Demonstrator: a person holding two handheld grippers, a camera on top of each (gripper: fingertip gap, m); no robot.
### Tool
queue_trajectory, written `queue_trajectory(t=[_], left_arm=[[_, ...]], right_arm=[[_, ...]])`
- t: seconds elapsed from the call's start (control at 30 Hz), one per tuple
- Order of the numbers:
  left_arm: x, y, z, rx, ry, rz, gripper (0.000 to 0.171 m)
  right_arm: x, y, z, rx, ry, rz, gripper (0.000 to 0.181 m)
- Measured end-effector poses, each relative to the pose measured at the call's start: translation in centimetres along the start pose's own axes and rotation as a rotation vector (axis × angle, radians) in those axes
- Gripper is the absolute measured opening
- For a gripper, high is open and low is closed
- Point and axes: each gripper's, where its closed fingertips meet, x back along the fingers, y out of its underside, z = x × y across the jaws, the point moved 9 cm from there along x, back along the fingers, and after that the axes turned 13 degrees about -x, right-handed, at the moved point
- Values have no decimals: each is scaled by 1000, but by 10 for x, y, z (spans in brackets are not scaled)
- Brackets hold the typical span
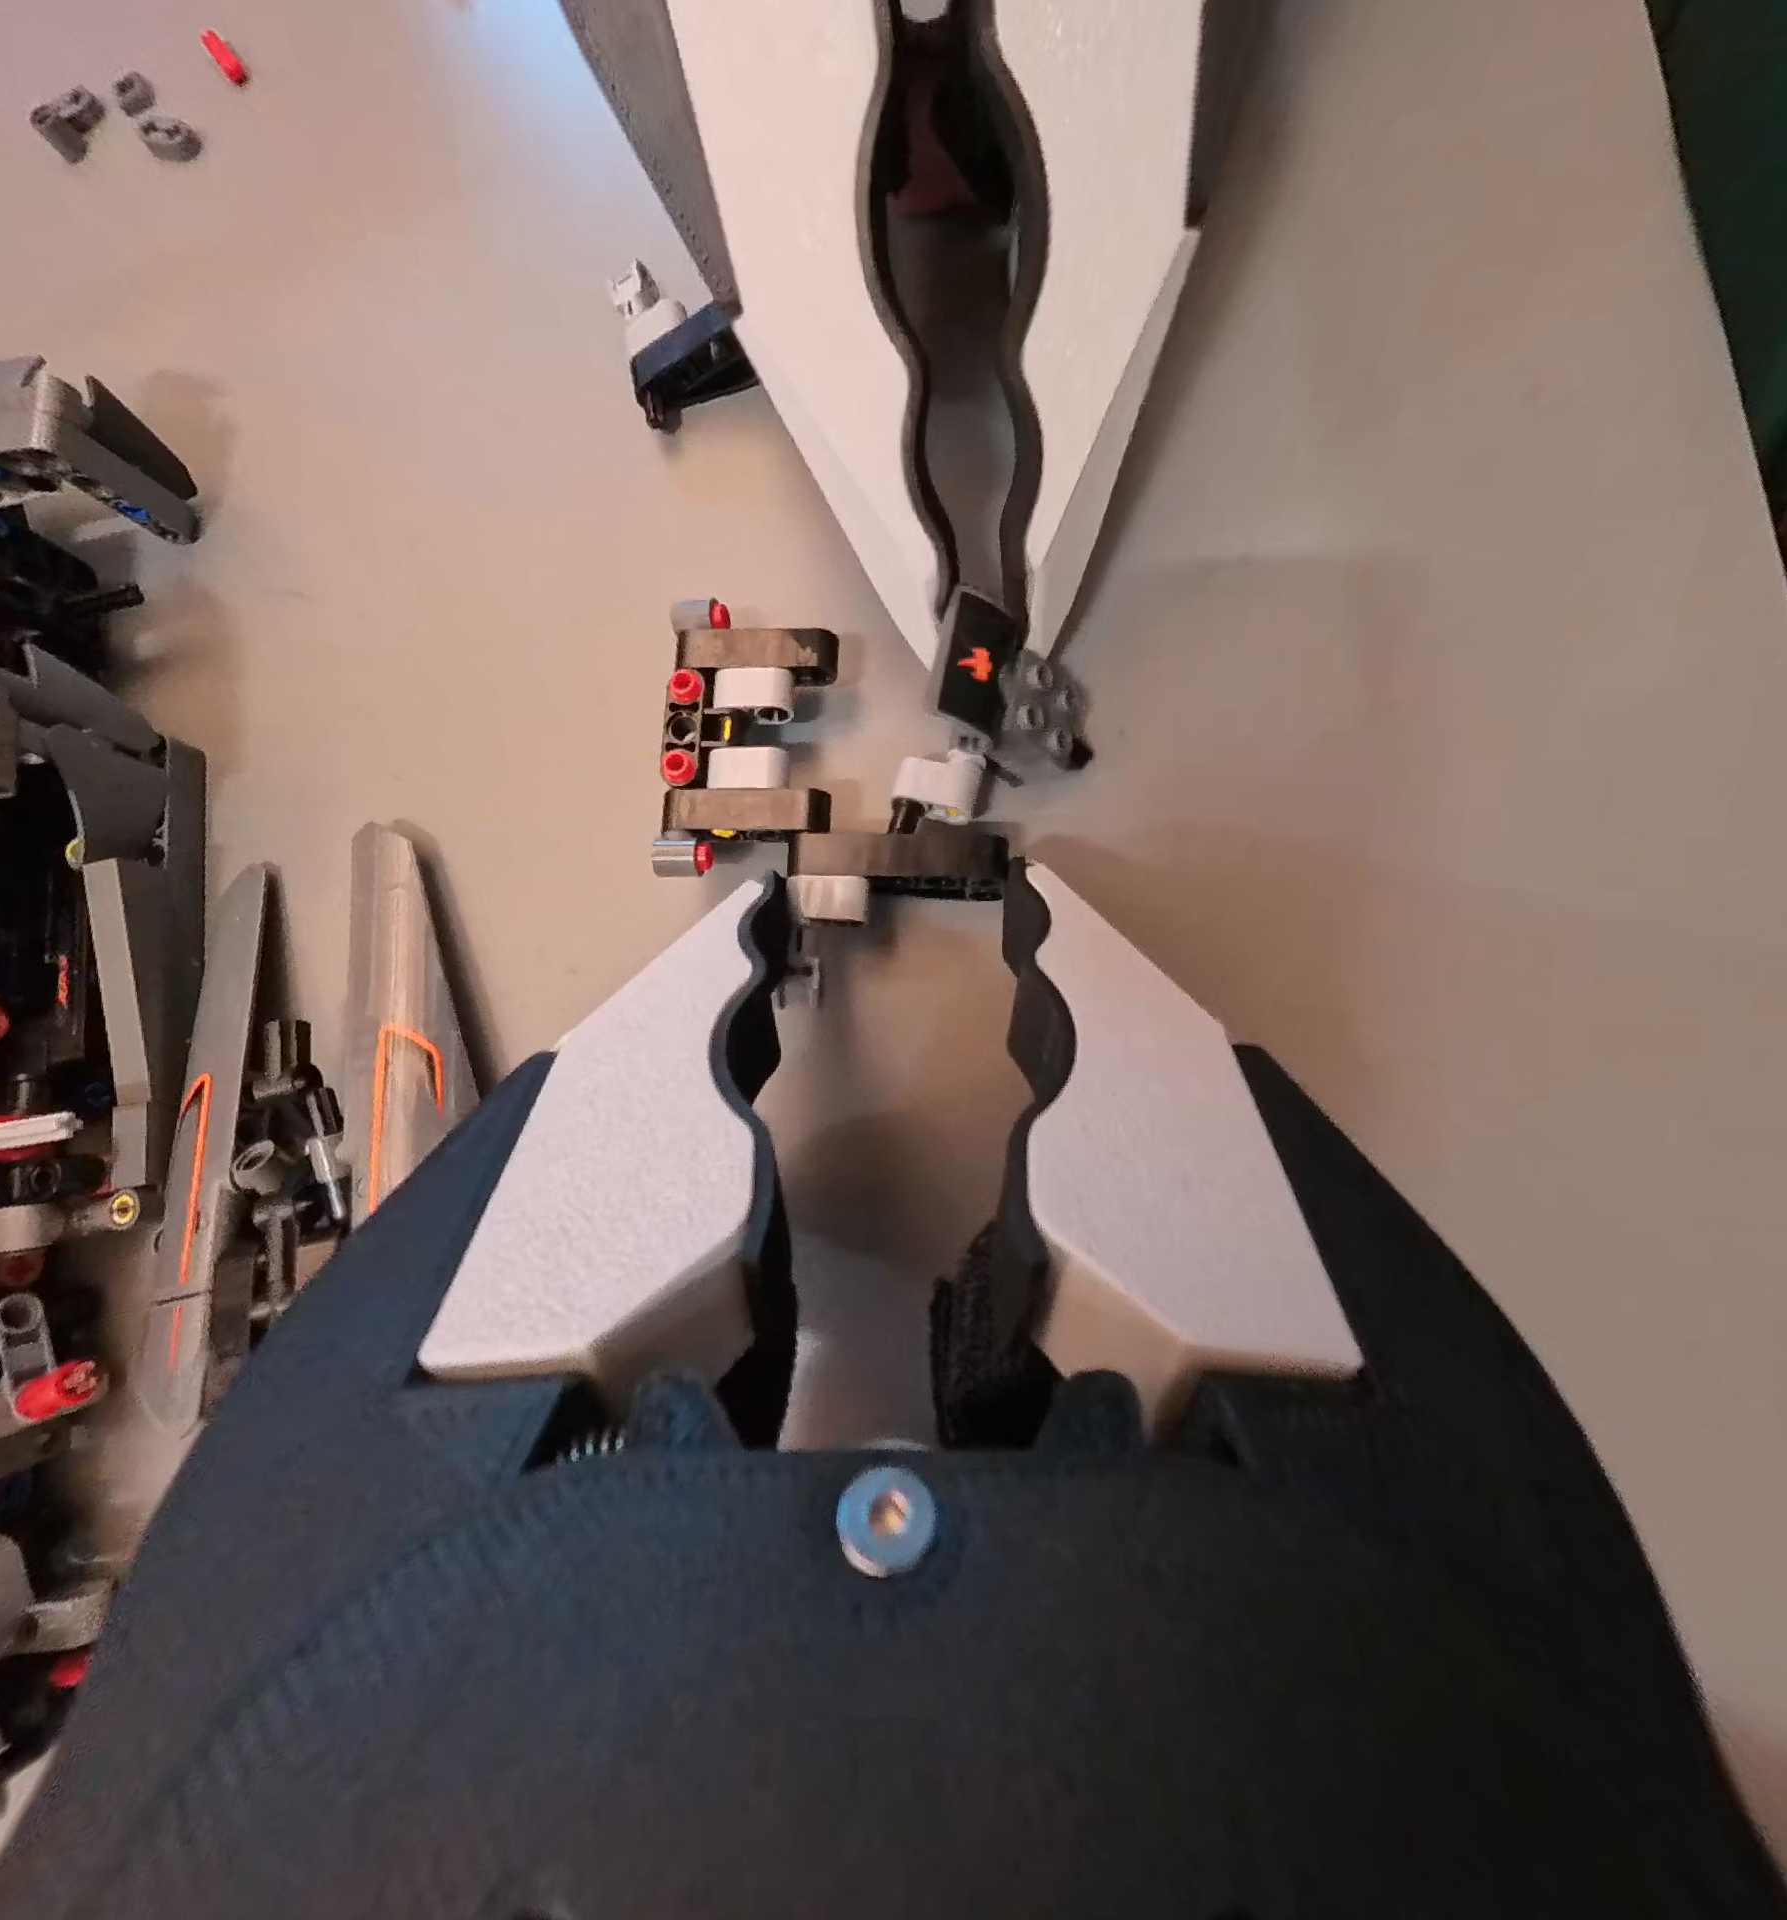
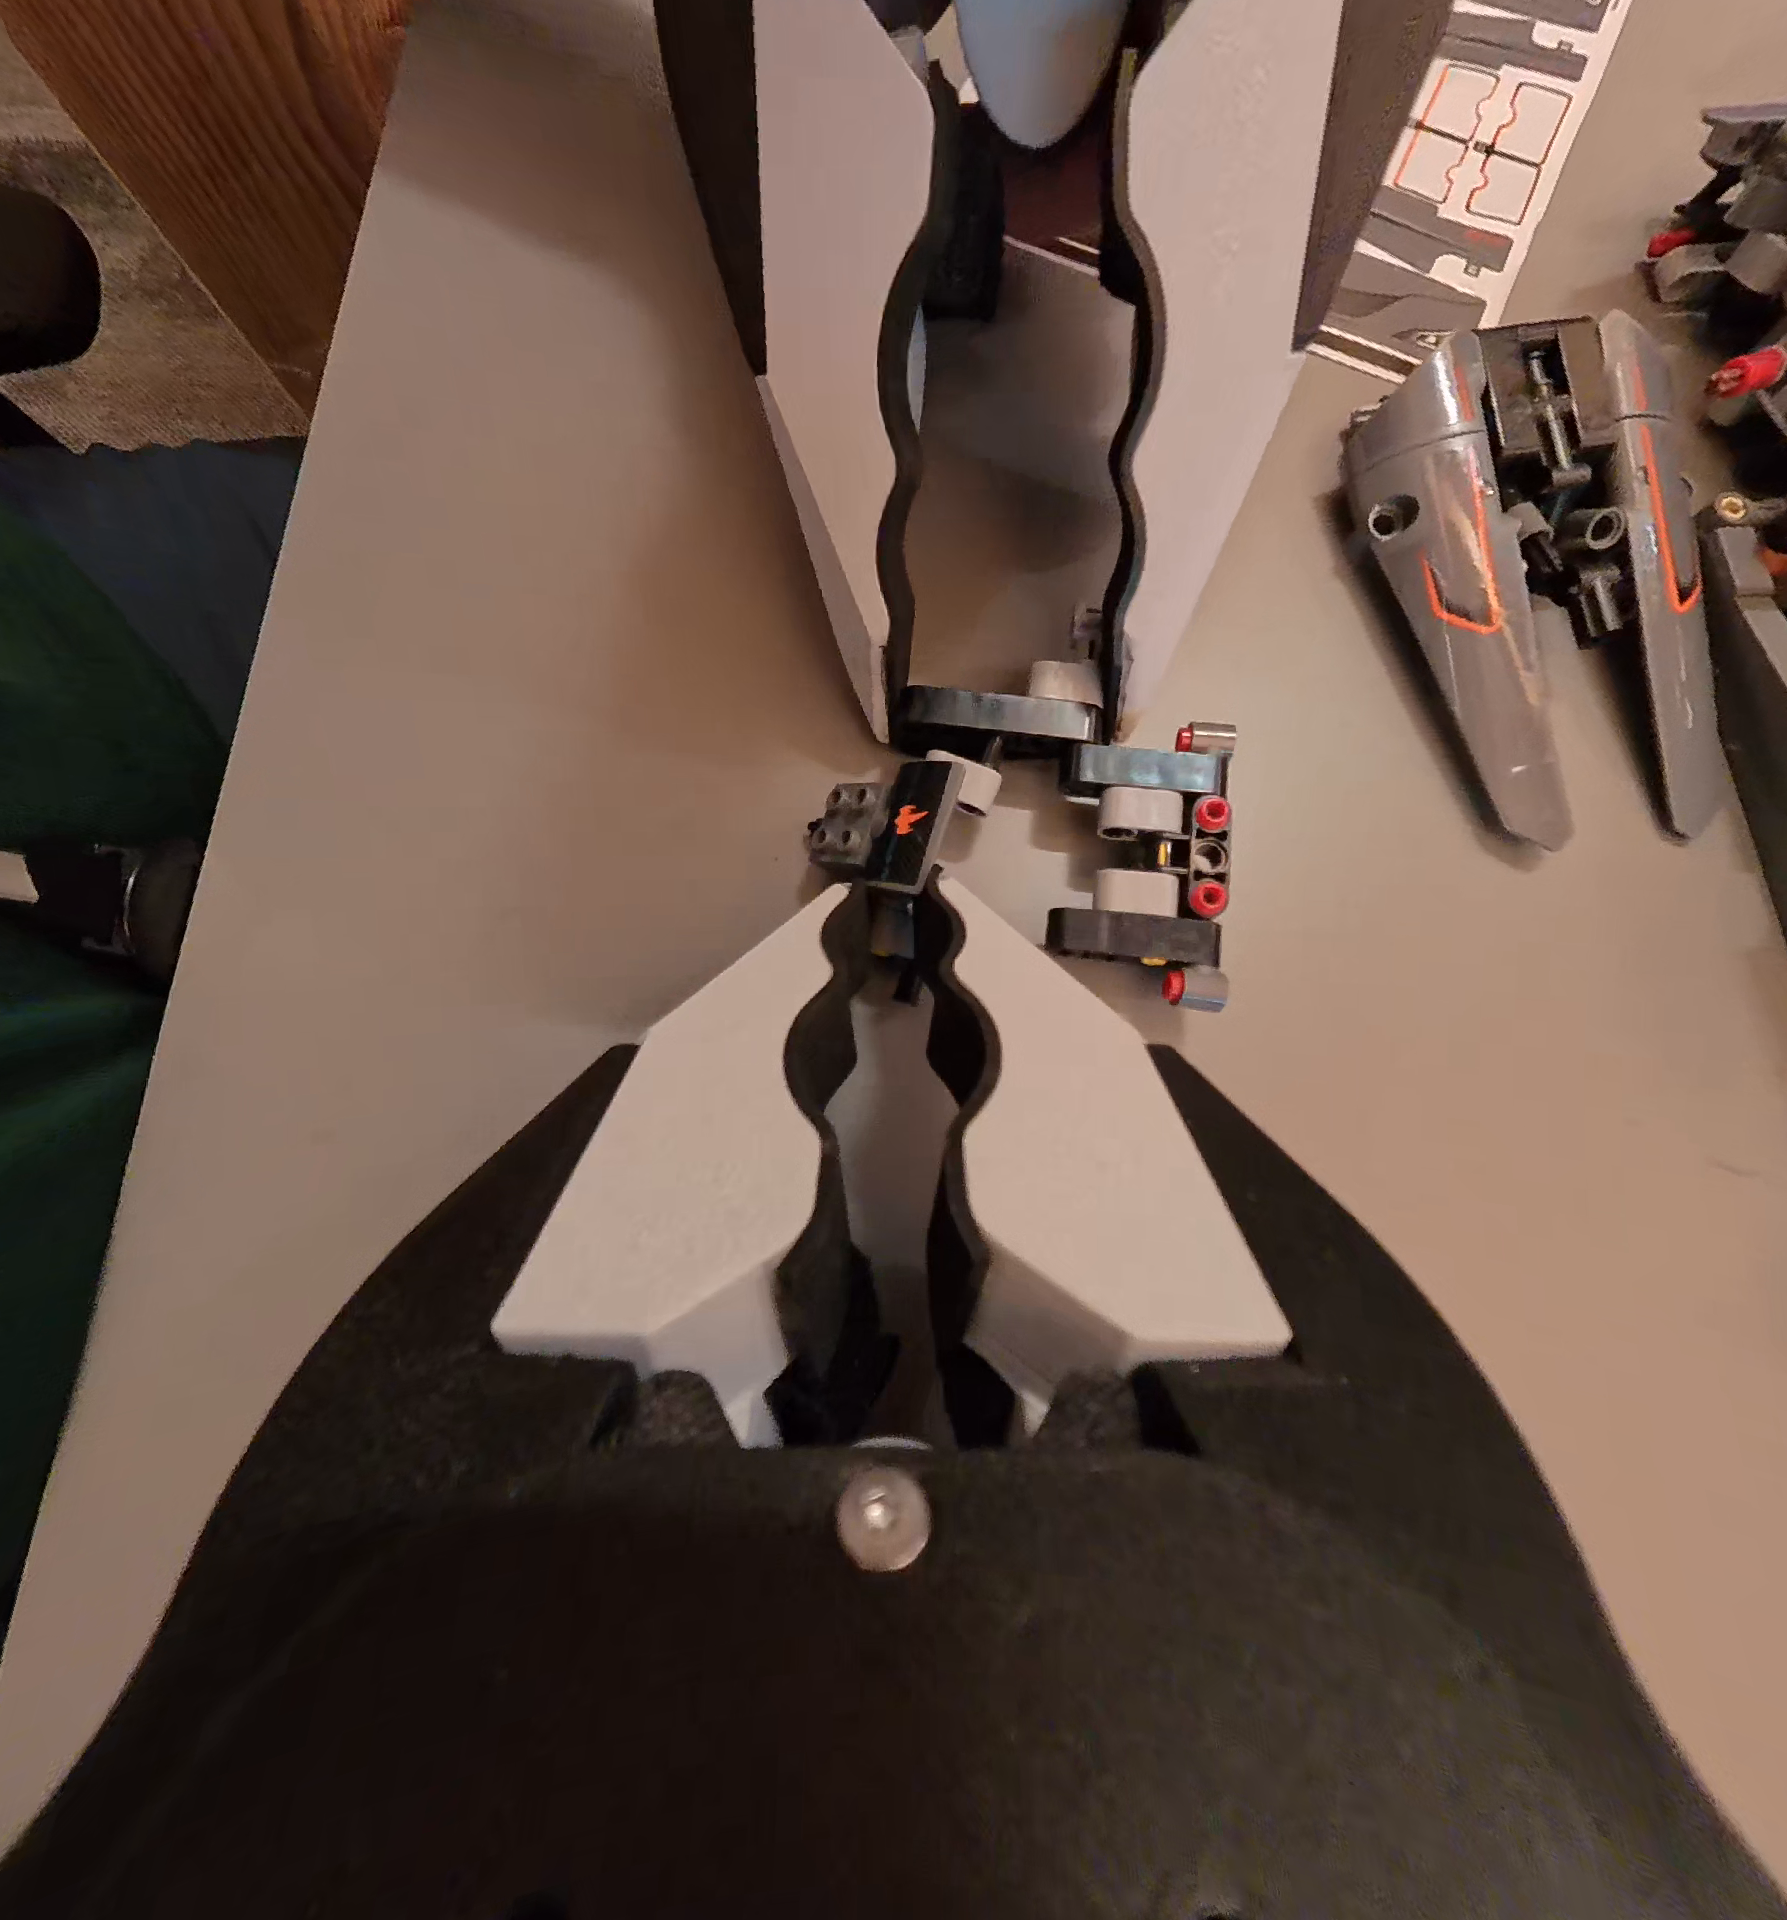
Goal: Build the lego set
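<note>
My left gripper (image 1: 897, 888) is shut lengthwise on a black beam (image 1: 904, 857) with white connectors, which joins a small frame (image 1: 743, 748) of black beams, white connectors and red pins lying on the table. My right gripper (image 2: 891, 904) is shut on a small black block with an orange mark (image 2: 904, 831) and a grey studded plate (image 2: 847, 816) on its side. The block's white end (image 2: 972, 795) sits close to the black beam (image 2: 993, 717); I cannot tell if they touch. The two grippers face each other tip to tip. The right gripper also shows in the left wrist view (image 1: 988, 613), the left gripper in the right wrist view (image 2: 1003, 712).
A large part-built grey, black and orange model (image 1: 27, 831) and grey pointed panels (image 1: 401, 1018) lie to the left. Loose grey pieces (image 1: 120, 114), a red pin (image 1: 226, 57) and a white-and-black piece (image 1: 676, 343) lie beyond. A sticker sheet (image 2: 1471, 156) lies far right. The table edge (image 2: 276, 623) borders green cloth. Both grippers' tips are roughly 25 cm from the red pin (image 1: 226, 57).
</note>
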Motion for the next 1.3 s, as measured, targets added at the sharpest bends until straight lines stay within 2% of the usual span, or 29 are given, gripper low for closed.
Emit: queue_trajectory(t=[0.6, 0.93, 1.3], left_arm=[[-1, -15, -8, -126, 101, -188, 39], [-4, -17, -13, -185, 192, -182, 40], [-4, -11, -11, -92, 167, -109, 40]], right_arm=[[-1, -4, 1, 105, -35, -45, 5], [-2, -6, 6, 147, -82, -53, 5], [-3, -7, 8, 127, -99, -60, 7]])
